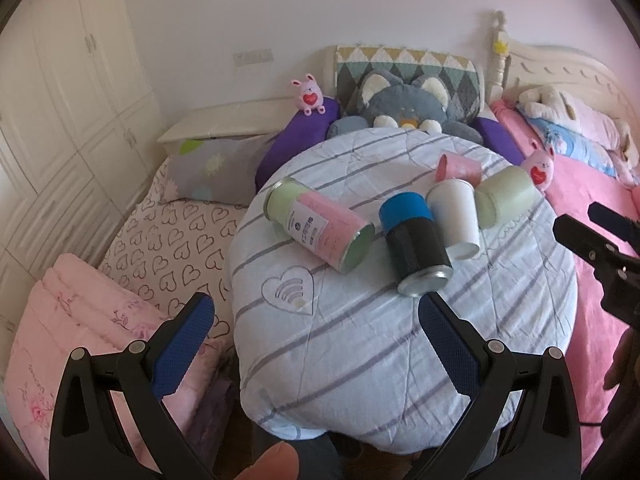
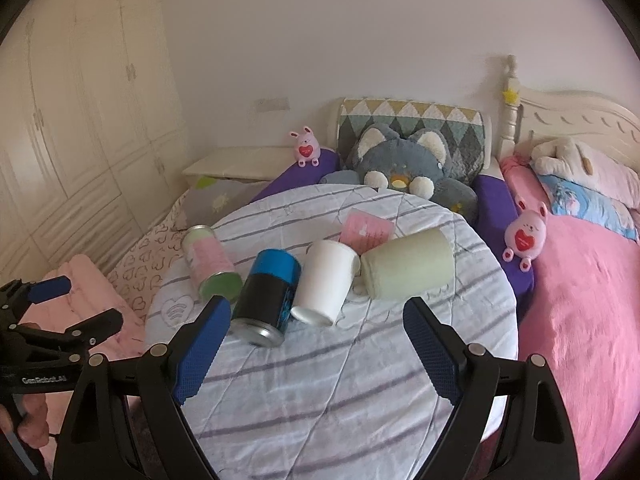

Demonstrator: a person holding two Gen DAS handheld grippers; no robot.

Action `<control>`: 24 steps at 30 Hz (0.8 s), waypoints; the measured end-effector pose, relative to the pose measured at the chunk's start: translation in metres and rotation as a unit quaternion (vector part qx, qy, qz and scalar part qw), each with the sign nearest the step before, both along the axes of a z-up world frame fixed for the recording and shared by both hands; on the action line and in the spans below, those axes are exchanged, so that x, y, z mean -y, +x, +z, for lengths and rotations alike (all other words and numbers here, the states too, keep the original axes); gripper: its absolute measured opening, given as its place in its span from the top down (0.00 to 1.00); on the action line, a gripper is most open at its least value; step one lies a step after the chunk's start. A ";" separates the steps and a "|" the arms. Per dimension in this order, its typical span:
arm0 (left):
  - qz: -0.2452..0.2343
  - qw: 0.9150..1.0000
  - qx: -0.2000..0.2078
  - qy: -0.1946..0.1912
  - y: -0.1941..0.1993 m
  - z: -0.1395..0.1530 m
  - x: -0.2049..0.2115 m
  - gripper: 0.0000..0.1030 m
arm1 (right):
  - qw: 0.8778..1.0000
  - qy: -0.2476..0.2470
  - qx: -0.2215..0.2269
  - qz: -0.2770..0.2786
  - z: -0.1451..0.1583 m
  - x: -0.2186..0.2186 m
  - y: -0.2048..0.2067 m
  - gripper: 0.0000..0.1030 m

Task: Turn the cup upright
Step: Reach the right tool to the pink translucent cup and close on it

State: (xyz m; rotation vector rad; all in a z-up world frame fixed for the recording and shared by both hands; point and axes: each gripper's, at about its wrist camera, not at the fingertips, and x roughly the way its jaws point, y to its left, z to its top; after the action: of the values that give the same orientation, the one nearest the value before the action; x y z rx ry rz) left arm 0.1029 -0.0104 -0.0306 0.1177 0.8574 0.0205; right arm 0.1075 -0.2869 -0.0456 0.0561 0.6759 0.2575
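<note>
On the striped quilt (image 1: 360, 360) that covers a rounded mound in the middle of the bed, five containers are seen lying on their sides in a loose row. The white cup (image 1: 456, 216) lies near the middle of that row, tipped over, its plain body widening toward the open rim, which is turned toward the cameras. It is flanked closely: the blue-and-black can (image 1: 414, 242) lies just beside it on one side, and the pale green cup (image 1: 506, 196) touches or nearly touches it on the other. A pink cup (image 1: 458, 168) lies just behind it, and a pink-and-green canister (image 1: 320, 226) rests further off, past the can. Behind the mound a large grey plush cat (image 1: 404, 108) is propped against a diamond-patterned cushion (image 1: 404, 64), and a small pink plush rabbit (image 1: 309, 94) is set on a purple pillow (image 1: 296, 136) beside it. The left gripper (image 1: 316, 312) is held above the near edge of the quilt, its blue-padded jaws spread wide with nothing between them. The right gripper (image 2: 318, 312) is likewise spread wide and empty, with the white cup and the can lying just beyond its fingertips.
</note>
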 end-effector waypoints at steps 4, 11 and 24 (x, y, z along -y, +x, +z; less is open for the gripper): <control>0.007 1.000 -0.007 -0.001 0.024 -0.004 0.003 0.00 | 1.000 -0.013 -0.010 0.021 -0.006 0.004 0.035 0.13; 0.018 1.000 -0.019 0.006 0.072 -0.013 0.019 0.00 | 0.994 -0.059 -0.044 0.085 -0.021 0.005 0.104 0.13; 0.040 0.997 -0.060 0.006 0.146 -0.038 0.060 0.00 | 0.956 -0.150 -0.102 0.229 -0.050 -0.003 0.211 0.13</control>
State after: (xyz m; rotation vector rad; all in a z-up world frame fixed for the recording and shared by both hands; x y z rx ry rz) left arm 0.2487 -0.0701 -0.0690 0.0972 0.9810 0.0952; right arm 0.3181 -0.2840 -0.0960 -0.3753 0.9249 0.5982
